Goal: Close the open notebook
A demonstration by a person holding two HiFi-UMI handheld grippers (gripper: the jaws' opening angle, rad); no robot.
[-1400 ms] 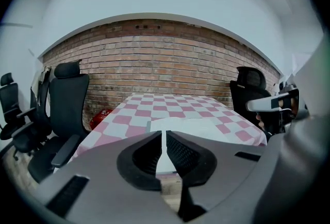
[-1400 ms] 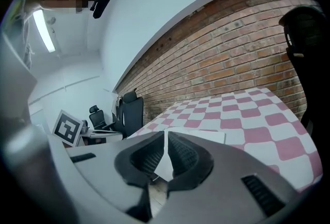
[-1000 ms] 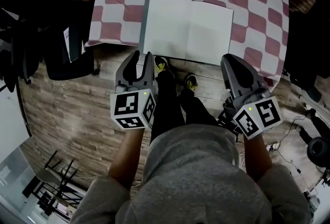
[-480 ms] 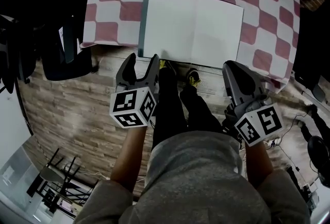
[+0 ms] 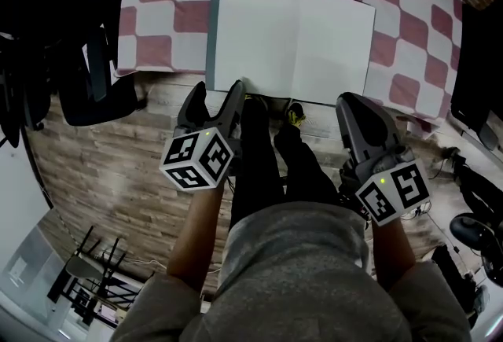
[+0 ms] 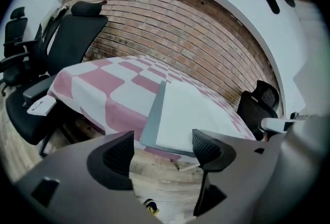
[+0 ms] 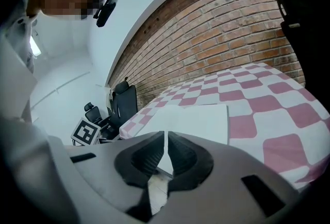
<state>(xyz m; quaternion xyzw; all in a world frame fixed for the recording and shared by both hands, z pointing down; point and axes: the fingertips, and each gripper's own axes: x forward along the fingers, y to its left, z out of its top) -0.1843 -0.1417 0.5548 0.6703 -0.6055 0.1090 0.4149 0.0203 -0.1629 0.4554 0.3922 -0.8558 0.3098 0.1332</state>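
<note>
The notebook (image 5: 292, 42) looks light and floppy, best lifted by its left edge; the left tongs (image 5: 216, 90) have just been opening, empty; the right tongs (image 5: 355, 103) are together.

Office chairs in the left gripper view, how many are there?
3. One chair stands beside the left edge of the table, a second chair behind it at the far left, a third chair past the table's right side. Others may be hidden.

Bare floor (image 5: 159, 99) separates left tongs (image 5: 216, 89) from table (image 5: 157, 18) edge (chair (image 5: 86, 89) stands leftward).
</note>
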